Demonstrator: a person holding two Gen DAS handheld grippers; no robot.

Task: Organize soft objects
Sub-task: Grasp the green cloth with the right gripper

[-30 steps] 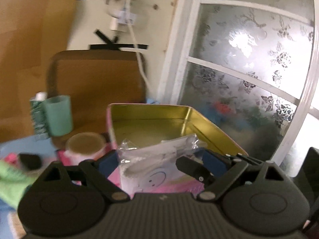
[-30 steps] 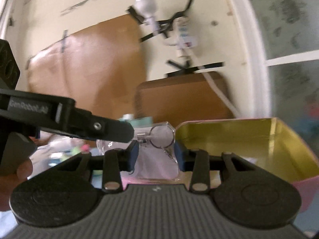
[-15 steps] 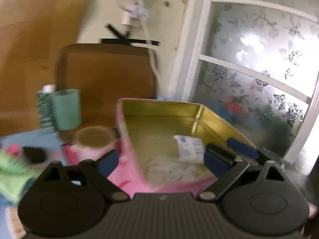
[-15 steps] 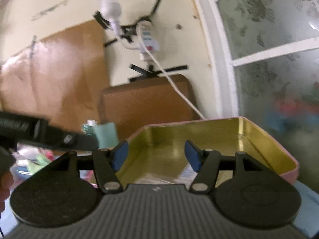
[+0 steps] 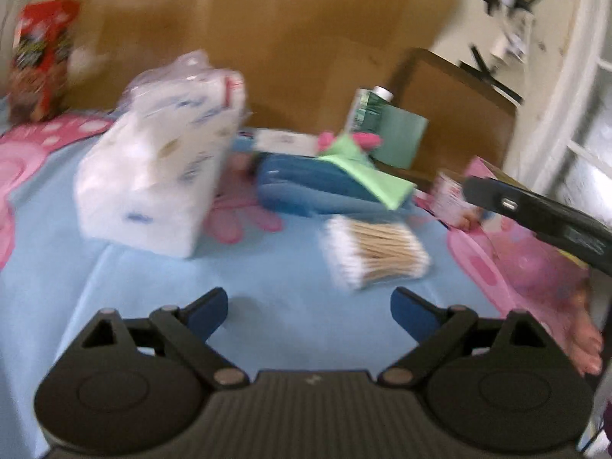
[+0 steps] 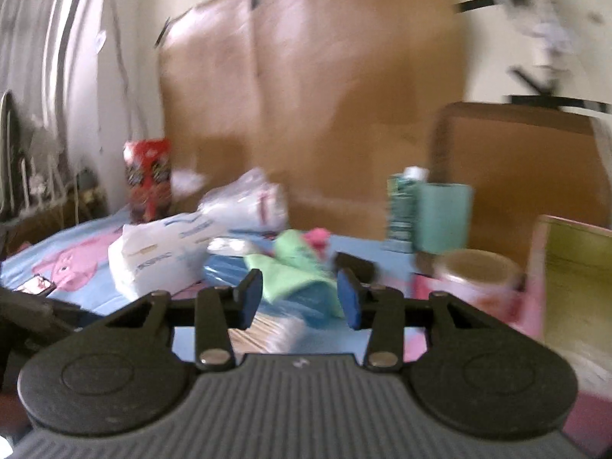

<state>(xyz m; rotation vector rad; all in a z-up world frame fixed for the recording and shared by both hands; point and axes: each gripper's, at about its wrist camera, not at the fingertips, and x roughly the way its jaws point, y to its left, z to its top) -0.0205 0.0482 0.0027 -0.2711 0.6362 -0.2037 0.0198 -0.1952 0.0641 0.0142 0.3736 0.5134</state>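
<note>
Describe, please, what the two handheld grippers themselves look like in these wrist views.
Both are alike: the left gripper and right gripper have a black, finely ribbed body flanked by two round black housings, with black linkage arms on silver pivot pins. Each finger ends in a blue pad. A small pale logo sits on the ribbed body. No cables or sleeves show.

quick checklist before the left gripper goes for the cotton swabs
1. Left gripper empty and jaws wide: ok.
2. Pack of cotton swabs ahead of it on the blue sheet, nothing lying on it: ok.
3. Right gripper empty: ok; its jaws have just been closing with nothing between them.
4. Right gripper out of the left one's path: cannot tell; its finger reaches in from the right, close to the swabs.
5. Pink tin open to receive things: ok.
6. Sharp view for aiming: not ok, both views are blurred.
</note>
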